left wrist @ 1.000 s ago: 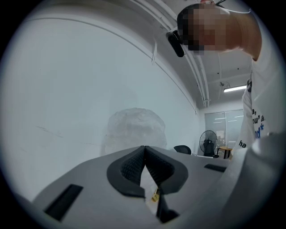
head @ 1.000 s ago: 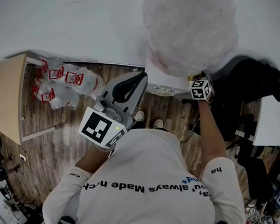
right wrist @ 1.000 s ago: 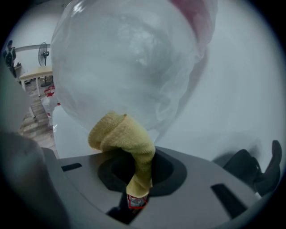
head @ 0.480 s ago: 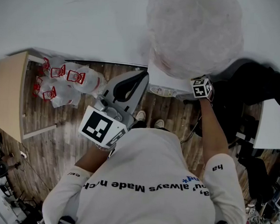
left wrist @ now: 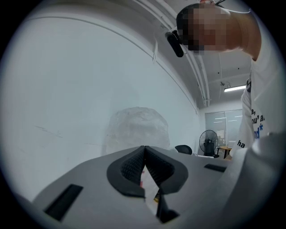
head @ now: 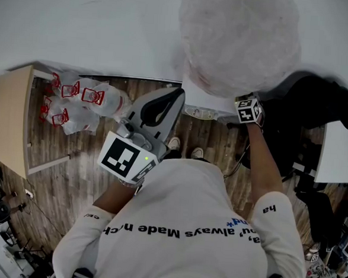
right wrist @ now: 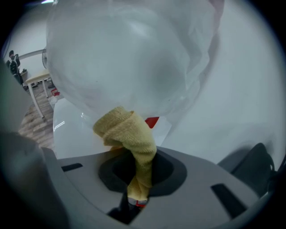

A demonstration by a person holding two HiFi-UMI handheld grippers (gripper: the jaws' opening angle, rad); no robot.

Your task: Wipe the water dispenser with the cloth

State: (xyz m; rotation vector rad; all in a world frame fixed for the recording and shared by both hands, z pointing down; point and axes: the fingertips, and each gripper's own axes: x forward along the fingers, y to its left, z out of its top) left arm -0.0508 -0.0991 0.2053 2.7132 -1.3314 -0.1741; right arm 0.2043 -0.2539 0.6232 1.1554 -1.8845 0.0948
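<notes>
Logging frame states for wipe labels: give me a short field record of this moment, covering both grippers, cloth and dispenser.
left gripper: shut, empty, in front of the torso
right gripper: shut on yellow terry cloth
cloth position: bunched end up by white water dispenser, under plastic-wrapped bottle
contact with dispenser: cannot tell

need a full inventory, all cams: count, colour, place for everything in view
water dispenser: 1, white, by the wall, ahead
plastic cover: 1, clear, over the dispenser's top
cloth: 1, yellow, held by the right gripper
plastic bags: several, clear with red print, floor left
table: 1, light wood, far left
desk: 1, white, far right
chair: 1, black, right of the dispenser
fan: 1, black, far background, left gripper view
left gripper: 1, grey, jaws shut, empty
right gripper: 1, grey, shut on the cloth
</notes>
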